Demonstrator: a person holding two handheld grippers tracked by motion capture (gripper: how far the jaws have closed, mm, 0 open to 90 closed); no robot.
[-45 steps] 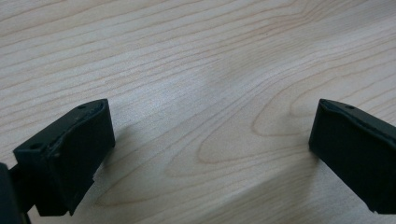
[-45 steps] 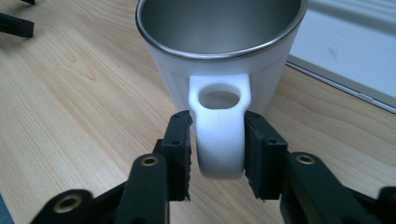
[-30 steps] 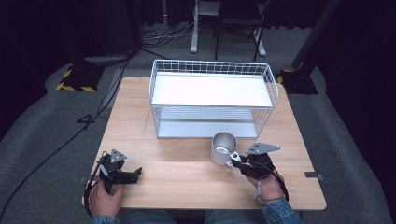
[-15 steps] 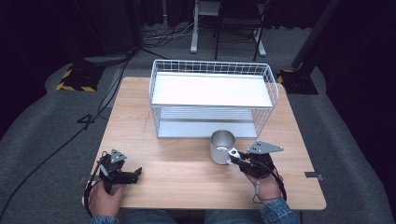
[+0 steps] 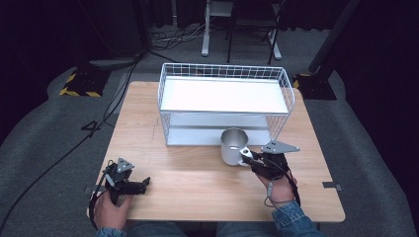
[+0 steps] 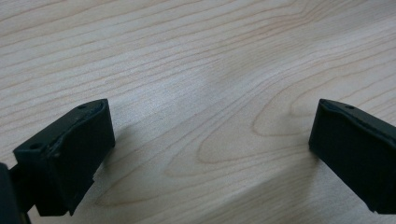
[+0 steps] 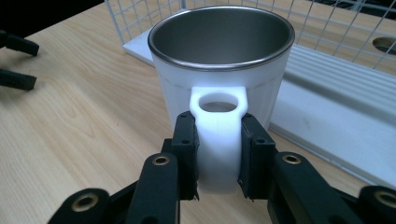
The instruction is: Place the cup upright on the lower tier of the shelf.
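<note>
A white mug [image 7: 219, 84] with a steel lining stands on the wooden table [image 5: 197, 173] just in front of the wire basket [image 5: 225, 101], at about ten o'clock from the right gripper [image 7: 217, 156], whose jaws are clenched on the mug's white handle [image 7: 218, 140]. The mug looks rigid, light and empty, though its smooth handle could swivel between the pads, so a grip close to the body seems safest. The left gripper [image 6: 210, 149] rests released at the table's seven o'clock corner, nothing between its jaws. The mug's base and far side are hidden, and the basket's lower shelf is hard to make out.
</note>
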